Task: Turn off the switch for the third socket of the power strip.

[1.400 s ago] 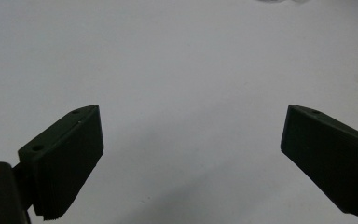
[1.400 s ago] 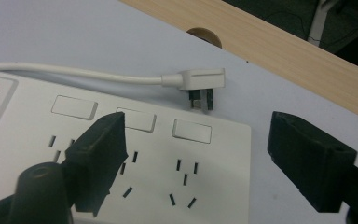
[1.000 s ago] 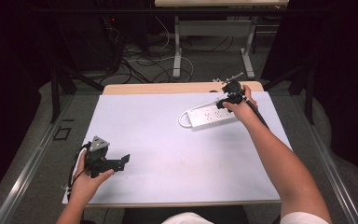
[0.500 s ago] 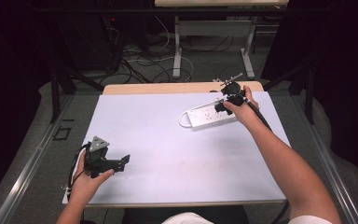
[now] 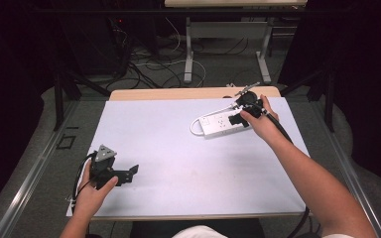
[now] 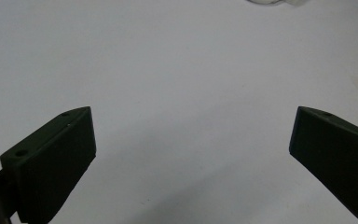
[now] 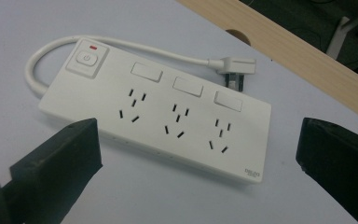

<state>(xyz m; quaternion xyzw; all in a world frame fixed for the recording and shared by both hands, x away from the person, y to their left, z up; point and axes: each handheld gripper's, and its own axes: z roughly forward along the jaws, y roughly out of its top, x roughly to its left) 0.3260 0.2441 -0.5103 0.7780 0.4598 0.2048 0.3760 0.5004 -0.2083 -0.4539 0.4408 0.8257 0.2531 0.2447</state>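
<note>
A white power strip [image 5: 222,124] [image 7: 158,116] with three sockets and a red-lit switch [image 7: 87,58] lies flat at the far right of the white mat. Its short cord loops round to a plug [image 7: 233,65] that lies loose behind it. My right gripper [image 5: 237,119] [image 7: 198,135] hovers just over the strip's right end. Its jaws have just been opening and stand wide, with nothing between them and the strip lying ahead of them. My left gripper [image 5: 130,173] [image 6: 193,114] rests open near the front left of the mat, over bare surface.
The white mat [image 5: 178,148] covers most of the table. A wooden edge [image 5: 178,93] [image 7: 284,42] shows at the far side, just behind the plug. Beyond the table, cables and desk legs [image 5: 188,54] stand on the floor.
My right gripper has drawn back a little from the strip, toward the near side. The strip and my left gripper have stayed put.
</note>
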